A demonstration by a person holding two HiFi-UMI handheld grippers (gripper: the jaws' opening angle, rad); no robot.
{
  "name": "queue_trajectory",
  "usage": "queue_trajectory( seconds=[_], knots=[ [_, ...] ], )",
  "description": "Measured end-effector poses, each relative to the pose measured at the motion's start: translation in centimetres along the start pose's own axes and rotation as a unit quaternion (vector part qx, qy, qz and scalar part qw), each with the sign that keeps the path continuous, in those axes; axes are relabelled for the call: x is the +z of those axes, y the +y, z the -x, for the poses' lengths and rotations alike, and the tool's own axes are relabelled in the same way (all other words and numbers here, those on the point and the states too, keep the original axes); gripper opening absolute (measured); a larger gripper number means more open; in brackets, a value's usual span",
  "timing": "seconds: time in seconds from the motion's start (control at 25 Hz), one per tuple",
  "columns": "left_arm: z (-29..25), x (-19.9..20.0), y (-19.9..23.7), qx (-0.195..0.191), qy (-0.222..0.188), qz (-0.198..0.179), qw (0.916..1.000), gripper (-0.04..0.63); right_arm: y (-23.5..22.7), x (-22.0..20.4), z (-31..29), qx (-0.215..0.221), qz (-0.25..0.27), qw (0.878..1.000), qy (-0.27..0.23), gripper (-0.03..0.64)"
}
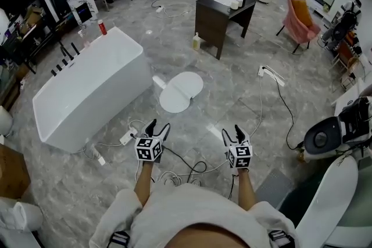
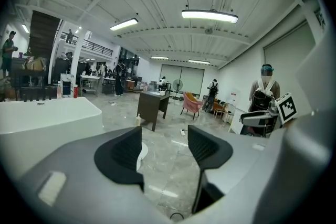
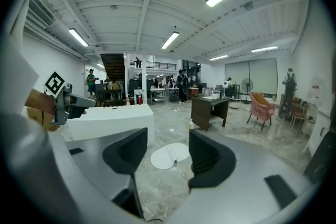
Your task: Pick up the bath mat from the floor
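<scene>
A white bath mat lies flat on the grey marble floor beside the bathtub, well ahead of both grippers. In the right gripper view the bath mat shows between the jaws, far off. In the left gripper view only a sliver of the bath mat peeks past the left jaw. My left gripper is held low at centre left, open and empty. My right gripper is held beside it at centre right, also open with nothing between its fingers.
A white bathtub stands left of the mat. A dark desk and a bottle are beyond it. Cables and power strips trail across the floor near the grippers. A pink chair is at the right.
</scene>
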State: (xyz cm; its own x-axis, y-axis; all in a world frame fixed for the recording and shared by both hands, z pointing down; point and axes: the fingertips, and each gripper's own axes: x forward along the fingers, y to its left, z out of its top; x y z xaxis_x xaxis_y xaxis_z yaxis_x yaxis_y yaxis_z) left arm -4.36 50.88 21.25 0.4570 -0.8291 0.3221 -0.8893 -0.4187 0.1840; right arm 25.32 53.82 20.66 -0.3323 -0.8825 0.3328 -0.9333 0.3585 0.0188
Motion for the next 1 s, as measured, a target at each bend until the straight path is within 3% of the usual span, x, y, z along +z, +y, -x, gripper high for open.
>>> queue_trajectory(
  seconds=[0.6, 1.0],
  knots=[
    [-3.1, -2.1, -2.2, -0.004, 0.027, 0.010, 0.9996, 0.279, -3.0, -1.3, -1.0, 0.000, -0.008, 1.000, 0.007, 0.253],
    [-8.9, -1.6, -1.2, -0.018, 0.031, 0.016, 0.9992, 0.279, -5.8, -0.9, -4.9, -0.010, -0.002, 1.000, 0.018, 0.250]
  ],
)
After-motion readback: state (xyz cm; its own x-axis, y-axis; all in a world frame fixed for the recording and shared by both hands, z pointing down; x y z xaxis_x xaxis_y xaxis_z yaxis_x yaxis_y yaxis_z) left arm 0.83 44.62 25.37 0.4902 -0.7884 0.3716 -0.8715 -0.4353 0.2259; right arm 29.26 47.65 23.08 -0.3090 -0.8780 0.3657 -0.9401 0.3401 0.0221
